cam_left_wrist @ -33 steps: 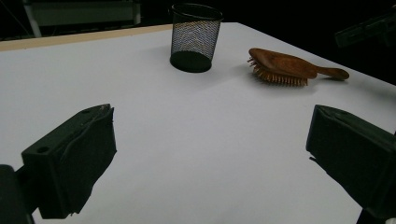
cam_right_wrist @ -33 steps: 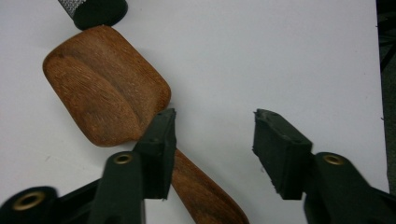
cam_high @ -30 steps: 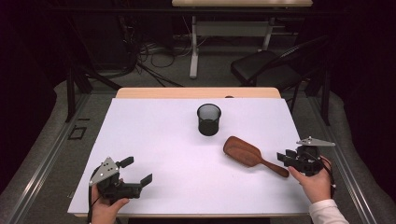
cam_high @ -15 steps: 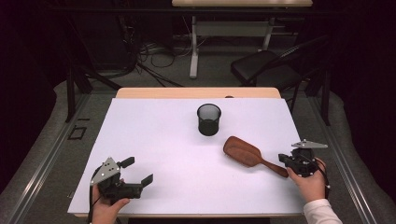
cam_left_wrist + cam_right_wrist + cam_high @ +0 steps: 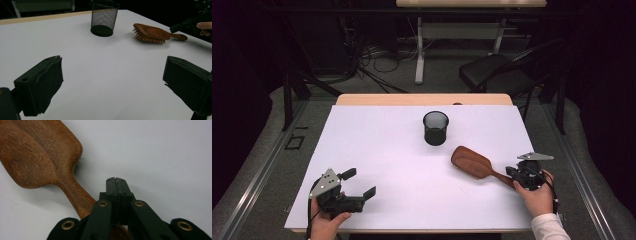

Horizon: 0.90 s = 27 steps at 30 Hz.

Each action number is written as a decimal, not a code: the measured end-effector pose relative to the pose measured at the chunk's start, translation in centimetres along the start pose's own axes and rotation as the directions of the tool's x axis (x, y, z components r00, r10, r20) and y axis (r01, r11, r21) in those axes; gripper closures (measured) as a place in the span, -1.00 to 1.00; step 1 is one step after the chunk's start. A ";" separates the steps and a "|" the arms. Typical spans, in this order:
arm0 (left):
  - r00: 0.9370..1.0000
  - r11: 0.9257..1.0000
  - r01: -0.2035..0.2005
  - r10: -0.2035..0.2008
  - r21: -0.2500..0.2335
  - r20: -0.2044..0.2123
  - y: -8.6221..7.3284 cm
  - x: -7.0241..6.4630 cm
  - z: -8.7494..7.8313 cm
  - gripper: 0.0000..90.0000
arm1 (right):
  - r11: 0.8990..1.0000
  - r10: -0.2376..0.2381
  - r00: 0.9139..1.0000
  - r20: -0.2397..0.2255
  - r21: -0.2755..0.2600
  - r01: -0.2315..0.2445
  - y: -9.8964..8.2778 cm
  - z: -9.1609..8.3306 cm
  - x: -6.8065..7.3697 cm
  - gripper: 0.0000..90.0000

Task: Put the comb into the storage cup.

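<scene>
Where the high view a second back had the right gripper spread and off the handle tip, now moved in and narrowed over the handle end of the wooden hairbrush; reads as the pick-up just starting, lift not yet done; brush lying flat on the white surface, right of centre, head toward the black mesh cup, near it but apart; left gripper parked at the near left, released wide, holding nothing.

In the left gripper view, both jaws far apart with bare surface between; brush bristles-down beside the mesh cup, pale bristles under a red-brown back, handle pointing to the other hand's gripper.

In the right gripper view, jaws clenched tip to tip, nothing visibly between them; handle of the brush running under the linkage at lower left, so touching or gripped there cannot be told; grain plain, paddle-shaped head, smooth back.
</scene>
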<state>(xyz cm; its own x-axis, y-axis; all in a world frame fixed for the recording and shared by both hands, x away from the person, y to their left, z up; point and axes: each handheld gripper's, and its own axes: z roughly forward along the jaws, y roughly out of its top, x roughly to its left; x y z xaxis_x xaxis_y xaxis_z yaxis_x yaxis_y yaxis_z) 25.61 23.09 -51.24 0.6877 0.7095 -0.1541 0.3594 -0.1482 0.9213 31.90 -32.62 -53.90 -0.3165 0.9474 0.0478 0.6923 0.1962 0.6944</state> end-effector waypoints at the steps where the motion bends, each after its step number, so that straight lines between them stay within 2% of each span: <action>1: 1.000 1.000 0.000 0.000 0.000 -0.001 0.0 0.0 0.0 -0.94 | 1.000 0.004 1.000 -0.004 0.004 -0.004 -0.1 0.1 0.0 1.00; 15: 1.000 1.000 0.001 -0.001 0.003 -0.002 0.0 0.1 0.0 -0.93 | 1.000 0.025 0.998 -0.052 0.013 -0.024 -0.6 0.1 0.3 1.00; 27: 1.000 1.000 0.000 0.000 0.004 -0.002 0.0 0.1 0.0 -0.93 | 1.000 -0.007 0.997 -0.074 0.019 0.009 -0.8 -0.3 1.7 1.00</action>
<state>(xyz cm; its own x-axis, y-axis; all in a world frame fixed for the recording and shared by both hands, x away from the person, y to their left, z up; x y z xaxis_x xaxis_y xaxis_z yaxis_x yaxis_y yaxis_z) 25.65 23.18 -51.27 0.6862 0.7111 -0.1532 0.3617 -0.1508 0.9200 30.62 -31.28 -54.16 -0.3688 0.9246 0.0957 0.7018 0.2095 0.6809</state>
